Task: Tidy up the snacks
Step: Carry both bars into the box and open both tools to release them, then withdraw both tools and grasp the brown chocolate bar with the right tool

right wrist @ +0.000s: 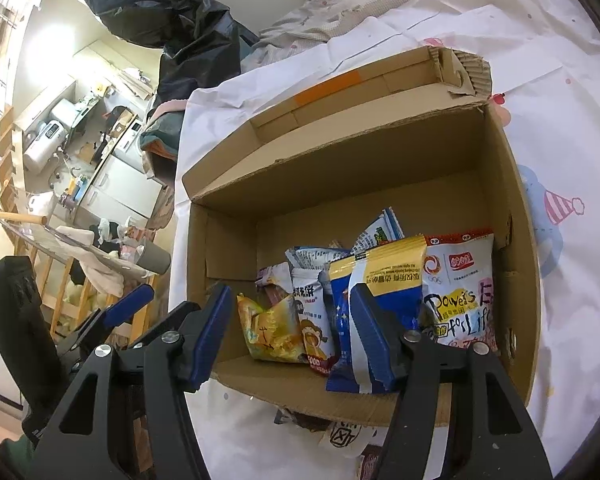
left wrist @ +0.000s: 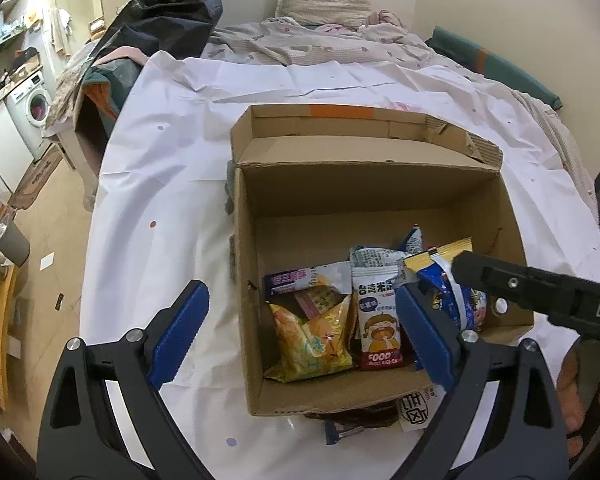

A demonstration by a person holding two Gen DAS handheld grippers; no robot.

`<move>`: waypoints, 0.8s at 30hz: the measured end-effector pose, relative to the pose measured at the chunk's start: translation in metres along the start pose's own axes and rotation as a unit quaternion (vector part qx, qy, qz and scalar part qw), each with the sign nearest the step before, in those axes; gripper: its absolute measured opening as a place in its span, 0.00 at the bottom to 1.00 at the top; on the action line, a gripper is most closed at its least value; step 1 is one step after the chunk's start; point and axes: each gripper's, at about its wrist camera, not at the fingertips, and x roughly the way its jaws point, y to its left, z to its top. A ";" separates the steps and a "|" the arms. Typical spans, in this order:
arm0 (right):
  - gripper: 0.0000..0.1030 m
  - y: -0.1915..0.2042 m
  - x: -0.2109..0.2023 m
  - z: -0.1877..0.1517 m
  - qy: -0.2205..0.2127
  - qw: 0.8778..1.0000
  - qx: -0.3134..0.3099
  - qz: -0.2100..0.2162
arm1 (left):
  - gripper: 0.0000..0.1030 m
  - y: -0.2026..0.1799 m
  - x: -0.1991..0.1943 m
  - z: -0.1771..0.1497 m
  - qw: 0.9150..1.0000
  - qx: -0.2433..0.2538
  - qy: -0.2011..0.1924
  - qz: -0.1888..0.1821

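The left gripper stands wide apart with nothing pressed between its blue pads; its left finger hangs outside the left wall of the cardboard box, over the white sheet, while its right finger reaches inside the box among the snack packets. Between the two fingers, on the box floor, lie a gold foil packet and, just to its right, a white rice-cake packet with a red band at its lower end. Ahead of these lies a white-and-purple packet. The right gripper is partly open; its left finger sits at the near left corner of the box and its right finger stands in front of a blue-and-yellow packet, which leans upright. Whether that finger touches the packet cannot be told, and the packet is not clamped between the pads. To the right of this finger a white packet with printed lettering stands against the right wall of the box. In the left wrist view the right gripper's finger enters from the right edge, above the blue-and-yellow packet. The box flaps are open and the far flap carries an orange tape strip. Beneath the near edge of the box a small carton lies partly hidden on the sheet.
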 end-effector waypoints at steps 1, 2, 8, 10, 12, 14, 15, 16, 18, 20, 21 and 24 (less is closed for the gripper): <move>0.63 0.001 -0.001 -0.001 0.000 1.000 -0.002 0.000 | 0.90 0.001 -0.001 0.000 1.000 -0.002 -0.001 0.001; 0.63 0.001 -0.002 -0.001 0.000 1.000 -0.004 -0.001 | 0.90 0.003 -0.002 -0.001 1.000 -0.004 -0.001 0.002; 0.63 0.002 -0.015 -0.013 -0.002 1.000 -0.008 -0.012 | 0.90 0.010 -0.012 -0.011 1.000 -0.009 0.000 0.004; 0.69 0.003 -0.024 -0.019 -0.007 1.000 -0.006 -0.019 | 0.90 0.011 -0.017 -0.015 1.000 -0.006 -0.001 0.004; 0.85 0.006 -0.034 -0.024 -0.018 0.999 -0.010 -0.027 | 0.90 0.012 -0.021 -0.020 1.000 -0.009 0.004 0.003; 0.89 0.010 -0.042 -0.030 -0.030 0.999 -0.021 -0.036 | 0.90 0.015 -0.024 -0.024 1.000 -0.019 0.016 -0.009; 0.89 0.011 -0.045 -0.034 -0.030 0.998 -0.026 -0.039 | 0.90 0.016 -0.025 -0.027 1.000 -0.021 0.020 -0.011; 0.89 0.010 -0.046 -0.038 -0.026 0.998 -0.026 -0.042 | 0.90 0.016 -0.027 -0.029 0.999 -0.022 0.022 -0.012; 0.89 0.006 -0.046 -0.048 -0.015 0.999 -0.019 -0.044 | 0.90 0.014 -0.031 -0.035 0.999 -0.021 0.027 -0.012; 0.89 0.003 -0.045 -0.058 -0.003 0.999 -0.014 -0.051 | 0.90 0.014 -0.035 -0.041 0.999 -0.021 0.031 -0.015; 0.89 0.001 -0.044 -0.064 0.006 0.998 -0.015 -0.059 | 0.90 0.014 -0.037 -0.044 0.999 -0.022 0.033 -0.016; 0.89 -0.004 -0.042 -0.077 0.024 0.997 -0.016 -0.071 | 0.90 0.018 -0.040 -0.050 0.999 -0.035 0.039 -0.015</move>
